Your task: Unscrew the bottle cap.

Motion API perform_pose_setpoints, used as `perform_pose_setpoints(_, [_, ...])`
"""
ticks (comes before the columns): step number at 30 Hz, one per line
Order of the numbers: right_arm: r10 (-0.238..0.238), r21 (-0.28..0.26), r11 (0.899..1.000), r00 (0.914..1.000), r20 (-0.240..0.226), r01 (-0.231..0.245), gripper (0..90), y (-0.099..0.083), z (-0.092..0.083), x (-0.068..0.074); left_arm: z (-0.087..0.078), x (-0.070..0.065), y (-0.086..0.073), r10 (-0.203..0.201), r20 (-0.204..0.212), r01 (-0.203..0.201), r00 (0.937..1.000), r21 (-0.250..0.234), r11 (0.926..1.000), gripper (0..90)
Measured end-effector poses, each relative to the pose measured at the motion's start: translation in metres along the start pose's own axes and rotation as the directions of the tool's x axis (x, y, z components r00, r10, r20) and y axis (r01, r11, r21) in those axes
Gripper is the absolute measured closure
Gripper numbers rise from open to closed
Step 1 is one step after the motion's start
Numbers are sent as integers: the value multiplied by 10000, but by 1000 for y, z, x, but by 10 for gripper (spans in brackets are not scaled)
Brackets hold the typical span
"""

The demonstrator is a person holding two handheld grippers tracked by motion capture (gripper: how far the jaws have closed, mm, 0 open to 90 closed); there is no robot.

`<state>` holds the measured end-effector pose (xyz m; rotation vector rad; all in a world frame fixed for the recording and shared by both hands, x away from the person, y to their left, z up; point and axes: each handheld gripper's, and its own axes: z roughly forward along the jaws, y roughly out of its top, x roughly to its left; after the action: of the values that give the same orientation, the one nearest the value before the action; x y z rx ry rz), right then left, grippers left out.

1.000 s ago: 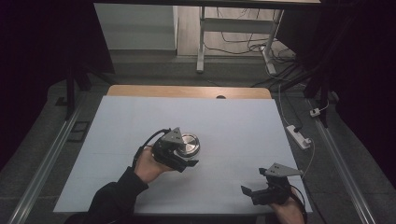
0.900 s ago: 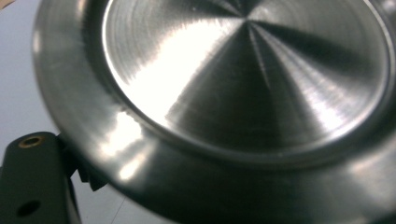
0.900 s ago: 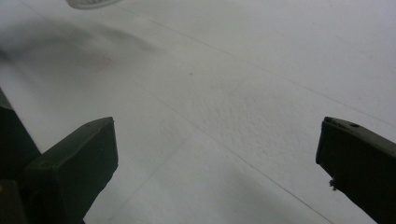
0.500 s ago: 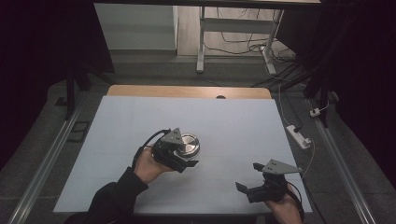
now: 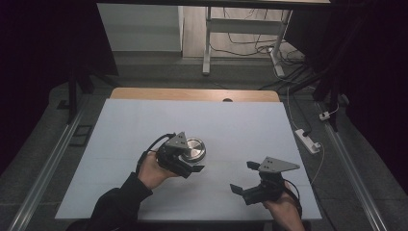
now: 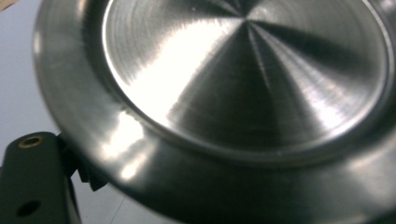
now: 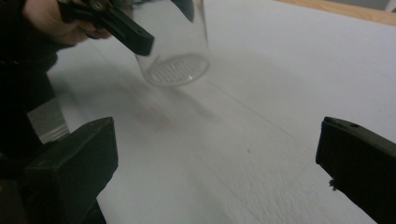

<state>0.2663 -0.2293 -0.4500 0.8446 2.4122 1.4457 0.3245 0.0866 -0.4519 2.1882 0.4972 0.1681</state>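
A clear glass jar (image 7: pixel 175 65) with a ribbed bottom and a shiny round metal lid (image 5: pixel 193 148) is left of the table's middle. My left gripper (image 5: pixel 190 160) is shut on the jar just under the lid, its black jaws on either side of the glass. The lid (image 6: pixel 243 74) is close up in the left gripper view, with one black finger (image 6: pixel 32 186) at the bottom left. The jar looks tilted, its base a little off the white mat. My right gripper (image 5: pixel 242 176) stands open near the front right, jaws wide apart, pointing toward the jar with nothing between them.
The white mat (image 5: pixel 231 125) covers the table, with a wooden strip (image 5: pixel 192 94) along the far edge. A faint pink stain (image 7: pixel 154 116) marks the mat in front of the jar. A white power strip (image 5: pixel 308 140) lies on the floor at the right.
My right gripper has risen and moved in from the front right corner toward the jar. The left gripper and the jar have stayed in place.
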Motion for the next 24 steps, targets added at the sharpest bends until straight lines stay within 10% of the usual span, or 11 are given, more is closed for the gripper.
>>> perform_pose_setpoints(24, [-1094,376,9931,9930,-446,1111,0,58,49,19,3,-1,-2,124,124,-126,9998,147,9998,153])
